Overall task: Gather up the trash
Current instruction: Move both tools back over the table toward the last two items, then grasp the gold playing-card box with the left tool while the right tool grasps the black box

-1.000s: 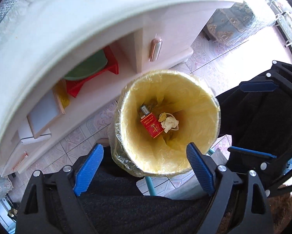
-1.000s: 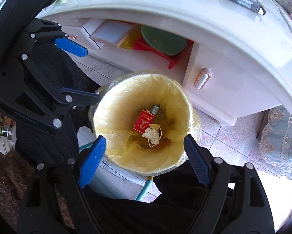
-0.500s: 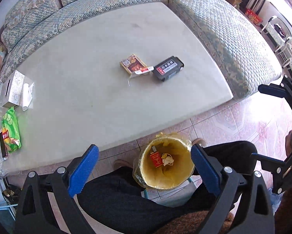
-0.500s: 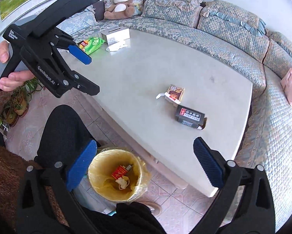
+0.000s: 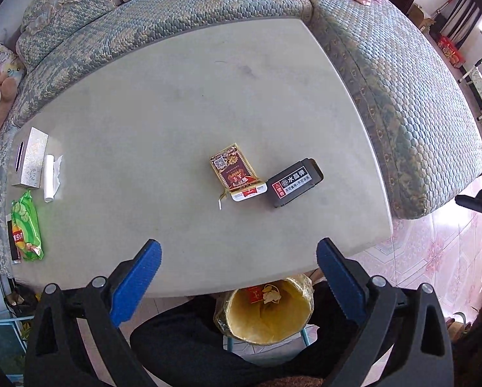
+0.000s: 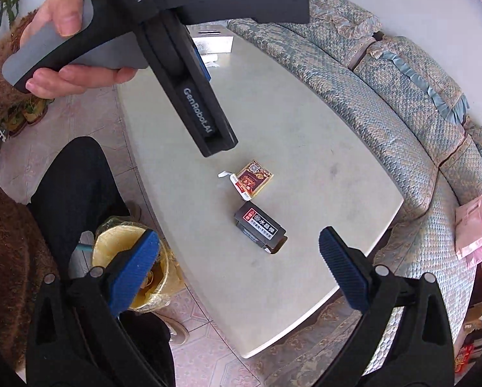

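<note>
A gold-and-red cigarette pack (image 5: 232, 171) (image 6: 255, 177) with its white flap open lies mid-table. Beside it rests a black box (image 5: 294, 182) (image 6: 260, 224) with a red-and-white label. My left gripper (image 5: 239, 245) hangs high over the table's near edge, its jaws opening with nothing between them. My right gripper (image 6: 239, 233) is open and empty, angled down toward the black box. A yellow-lined bin (image 5: 266, 325) (image 6: 118, 245) stands on the floor by the person's legs, holding a red pack (image 5: 255, 293) and a crumpled tissue (image 5: 271, 293).
The pale table (image 5: 144, 113) also carries a silver tissue box (image 5: 29, 158), a white roll (image 5: 49, 179) and a green snack bag (image 5: 26, 230) at its left end. A patterned sofa (image 5: 402, 96) wraps the far sides. A hand (image 6: 63, 77) holds the left tool close above.
Both grippers have risen from just over the bin to high above the table. The bin has shrunk to the lower edge of each view, and both pairs of jaws stand wider.
</note>
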Available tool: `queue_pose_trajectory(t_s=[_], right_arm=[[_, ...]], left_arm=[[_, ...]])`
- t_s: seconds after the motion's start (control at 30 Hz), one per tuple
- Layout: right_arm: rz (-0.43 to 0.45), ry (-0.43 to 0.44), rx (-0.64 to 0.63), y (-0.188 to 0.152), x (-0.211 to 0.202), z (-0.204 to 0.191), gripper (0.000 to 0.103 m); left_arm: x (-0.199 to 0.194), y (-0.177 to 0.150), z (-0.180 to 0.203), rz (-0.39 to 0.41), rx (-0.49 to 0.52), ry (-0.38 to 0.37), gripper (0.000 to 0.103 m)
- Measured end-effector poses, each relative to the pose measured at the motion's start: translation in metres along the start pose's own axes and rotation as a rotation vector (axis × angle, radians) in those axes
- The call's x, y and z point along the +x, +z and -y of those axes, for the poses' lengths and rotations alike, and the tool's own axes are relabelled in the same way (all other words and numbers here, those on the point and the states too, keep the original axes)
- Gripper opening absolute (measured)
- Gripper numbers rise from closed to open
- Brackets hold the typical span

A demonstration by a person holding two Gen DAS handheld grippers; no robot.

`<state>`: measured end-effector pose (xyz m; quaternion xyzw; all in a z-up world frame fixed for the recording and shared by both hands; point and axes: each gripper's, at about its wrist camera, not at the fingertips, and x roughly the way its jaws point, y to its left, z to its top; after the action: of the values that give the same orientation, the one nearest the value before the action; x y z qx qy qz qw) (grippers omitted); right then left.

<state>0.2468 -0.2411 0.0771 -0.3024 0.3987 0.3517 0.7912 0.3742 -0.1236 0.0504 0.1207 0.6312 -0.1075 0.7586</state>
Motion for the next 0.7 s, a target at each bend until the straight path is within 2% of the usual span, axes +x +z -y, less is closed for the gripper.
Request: queue_pose_trajectory(t_s=[0.23, 0.43, 0.7], right_arm=[[-0.026, 0.019, -0.061, 0.005, 0.027, 0.034, 0.097], [-0.056, 0.05, -0.085, 0.007, 0.06, 0.057, 0.097], [-0.131, 0.108, -0.128, 0.0, 0.12, 0.056, 0.097]], left_arm=[[0.056, 0.045, 0.005, -0.061, -0.026, 0.013, 0.094], [0.093, 0.066, 0.007, -0.082, -0.023, 0.041, 0.094], [0.153, 0.083, -0.006, -0.156, -0.072, 0.017, 0.094]])
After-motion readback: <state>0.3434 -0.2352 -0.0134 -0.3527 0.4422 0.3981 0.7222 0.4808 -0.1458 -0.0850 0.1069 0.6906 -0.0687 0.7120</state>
